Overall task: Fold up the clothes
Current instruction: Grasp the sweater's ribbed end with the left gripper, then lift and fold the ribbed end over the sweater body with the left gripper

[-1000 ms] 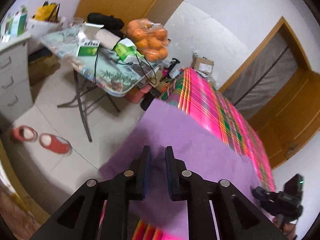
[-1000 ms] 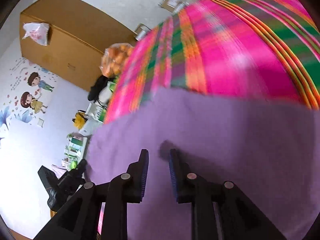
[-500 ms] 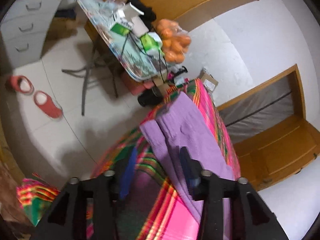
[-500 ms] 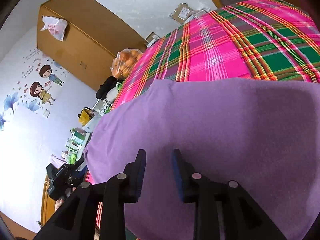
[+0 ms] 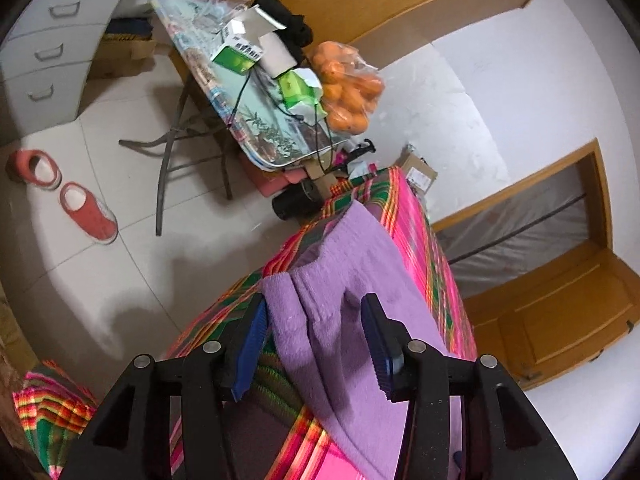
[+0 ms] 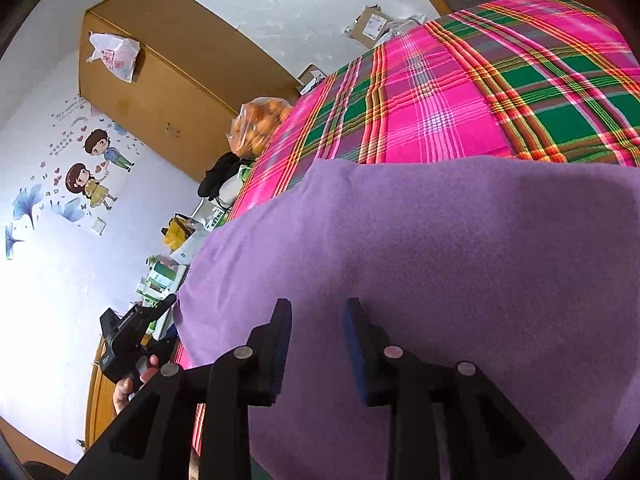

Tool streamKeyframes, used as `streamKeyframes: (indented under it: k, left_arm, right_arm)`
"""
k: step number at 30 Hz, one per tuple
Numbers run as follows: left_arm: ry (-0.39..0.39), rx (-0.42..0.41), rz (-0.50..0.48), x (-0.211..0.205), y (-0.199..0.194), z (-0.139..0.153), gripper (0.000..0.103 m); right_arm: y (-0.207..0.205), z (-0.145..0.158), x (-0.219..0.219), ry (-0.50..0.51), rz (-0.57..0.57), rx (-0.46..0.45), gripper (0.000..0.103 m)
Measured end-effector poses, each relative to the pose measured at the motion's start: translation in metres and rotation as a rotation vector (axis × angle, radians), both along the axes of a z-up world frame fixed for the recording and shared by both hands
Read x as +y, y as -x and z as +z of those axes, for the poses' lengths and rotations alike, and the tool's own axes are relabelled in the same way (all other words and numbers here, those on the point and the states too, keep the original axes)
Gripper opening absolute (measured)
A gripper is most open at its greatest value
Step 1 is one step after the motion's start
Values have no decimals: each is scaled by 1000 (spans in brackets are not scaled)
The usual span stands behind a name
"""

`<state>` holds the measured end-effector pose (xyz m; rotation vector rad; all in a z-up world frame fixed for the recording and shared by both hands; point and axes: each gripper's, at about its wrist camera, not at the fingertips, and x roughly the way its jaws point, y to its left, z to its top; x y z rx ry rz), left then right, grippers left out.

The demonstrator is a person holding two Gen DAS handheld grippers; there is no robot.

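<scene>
Purple garment: soft fleece-like cloth, matt, slightly napped. Plaid bedcover: woven cloth, matt, fine ribbed weave. Left hand-held gripper: matt black plastic fingers, blue ridged pads, bright metal pins. Floor: smooth pale tiles, faint sheen. Wardrobe: smooth wood-look panels. Bag of oranges: glossy clear plastic.

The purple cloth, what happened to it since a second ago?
Both tools let go of the purple cloth. The left tool spread its jaws wide and swung round, so it now looks along the cloth's edge. The right tool opened a little above the cloth. The cloth stays spread on the plaid bedsheet; the orange bag hasn't moved.
</scene>
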<state>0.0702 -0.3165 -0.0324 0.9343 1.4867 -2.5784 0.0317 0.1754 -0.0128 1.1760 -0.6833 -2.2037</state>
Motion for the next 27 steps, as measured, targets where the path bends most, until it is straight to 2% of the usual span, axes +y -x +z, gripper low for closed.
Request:
streamKeyframes:
  k: [4, 7, 10, 19, 27]
  left_arm:
    - [-9, 13, 8, -2, 0, -3, 48]
    - [10, 29, 24, -3, -2, 1, 31]
    - [14, 48, 21, -5, -3, 6, 25]
    - [101, 145, -21, 8, -5, 46, 21]
    - [227, 259, -140, 56, 4, 99, 21]
  right_arm:
    - [-3, 1, 5, -4, -19, 0, 29]
    - [-6, 1, 11, -5, -40, -3, 29]
    - [-8, 2, 15, -7, -53, -3, 29]
    - [-10, 5, 15, -3, -49, 3, 29]
    - [-17, 6, 25, 15, -58, 15, 29]
